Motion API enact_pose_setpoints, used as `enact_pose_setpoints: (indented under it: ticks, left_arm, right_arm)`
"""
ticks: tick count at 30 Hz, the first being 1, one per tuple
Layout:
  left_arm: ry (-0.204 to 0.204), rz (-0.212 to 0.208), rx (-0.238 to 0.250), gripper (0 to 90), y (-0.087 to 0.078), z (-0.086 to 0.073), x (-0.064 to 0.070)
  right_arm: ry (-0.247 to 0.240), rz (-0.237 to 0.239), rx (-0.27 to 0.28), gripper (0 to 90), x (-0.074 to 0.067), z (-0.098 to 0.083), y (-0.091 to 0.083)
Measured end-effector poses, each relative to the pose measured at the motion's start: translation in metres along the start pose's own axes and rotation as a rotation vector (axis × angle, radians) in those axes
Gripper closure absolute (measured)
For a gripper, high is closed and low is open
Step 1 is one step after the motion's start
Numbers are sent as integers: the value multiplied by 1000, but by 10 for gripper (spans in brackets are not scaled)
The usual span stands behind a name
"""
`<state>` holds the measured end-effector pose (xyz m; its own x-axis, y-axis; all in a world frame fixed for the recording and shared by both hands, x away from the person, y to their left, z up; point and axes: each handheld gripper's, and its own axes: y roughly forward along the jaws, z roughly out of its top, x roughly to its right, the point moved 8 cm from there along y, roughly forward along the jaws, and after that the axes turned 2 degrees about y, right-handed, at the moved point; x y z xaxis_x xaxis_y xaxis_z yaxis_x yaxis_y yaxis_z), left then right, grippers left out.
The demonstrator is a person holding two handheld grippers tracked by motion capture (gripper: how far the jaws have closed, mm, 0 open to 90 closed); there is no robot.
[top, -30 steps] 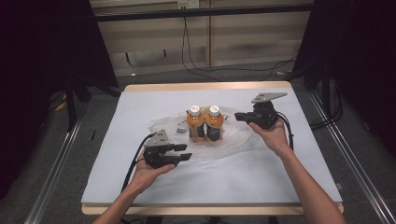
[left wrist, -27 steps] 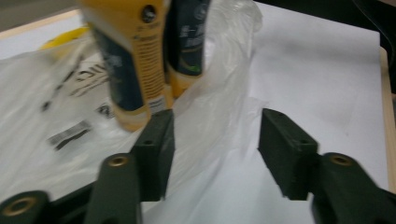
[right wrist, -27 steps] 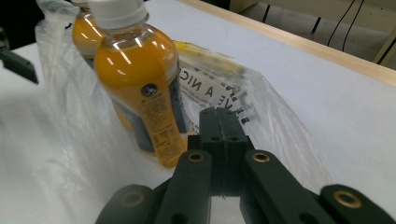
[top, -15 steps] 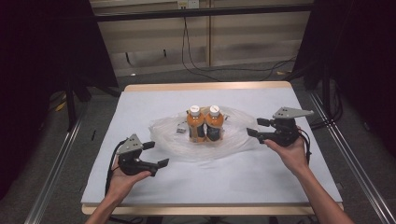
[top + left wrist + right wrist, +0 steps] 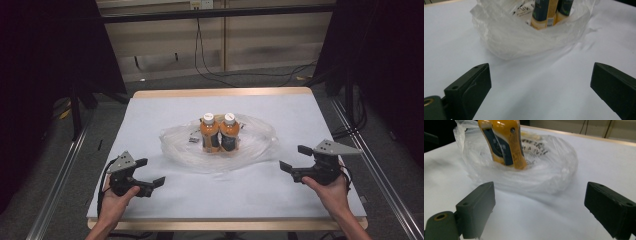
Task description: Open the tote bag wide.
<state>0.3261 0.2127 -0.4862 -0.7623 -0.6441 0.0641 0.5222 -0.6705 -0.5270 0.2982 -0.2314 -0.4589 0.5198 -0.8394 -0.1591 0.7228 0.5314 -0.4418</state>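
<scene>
Nearest the person, both hands sit low at the front of the worktop. The left gripper is by the front left corner, its fingers released with nothing but bare white surface between them; they have just been spreading. Over on the other side, the right gripper mirrors it near the right edge, fingers likewise let go and empty, those too just opened. Each one points inward at the middle, which reads like a pair that has let go of something and is parked clear of it.

Further out, in the centre of the worktop, there's the clear plastic bag, rumpled down flat in a ring. That low collar looks like the reason the contents stand exposed: two orange bottles with white caps, upright, touching side by side, sitting inside the ring. From the right gripper view the bag walls sag well below the bottle shoulders.

Beyond, floor and trailing cables.
</scene>
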Motion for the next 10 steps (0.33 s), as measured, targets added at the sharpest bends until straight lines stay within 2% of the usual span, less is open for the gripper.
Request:
enact_pose_setpoints:
  ticks: [2,3,5,7,8,10]
  left_arm:
    - [-25,2,28,28,-6,-6,-2]
    - [-34,12,32,26,-7,-9,-3]
    - [-45,28,39,27,-11,-14,-7]
    - [-56,59,35,27,-14,-16,-12]
    - [-56,61,40,27,-14,-14,-14]
    - [-34,73,28,28,-11,-16,-15]
  right_arm:
    - [0,-3,-14,95,-1,-9,-6]
    - [-8,-19,-19,95,-1,-13,-9]
    - [-13,-33,-9,95,0,-18,-13]
    - [30,-25,26,95,2,-21,-18]
    - [49,-22,29,95,4,-23,-21]
    - [95,-8,56,90,4,-23,-24]
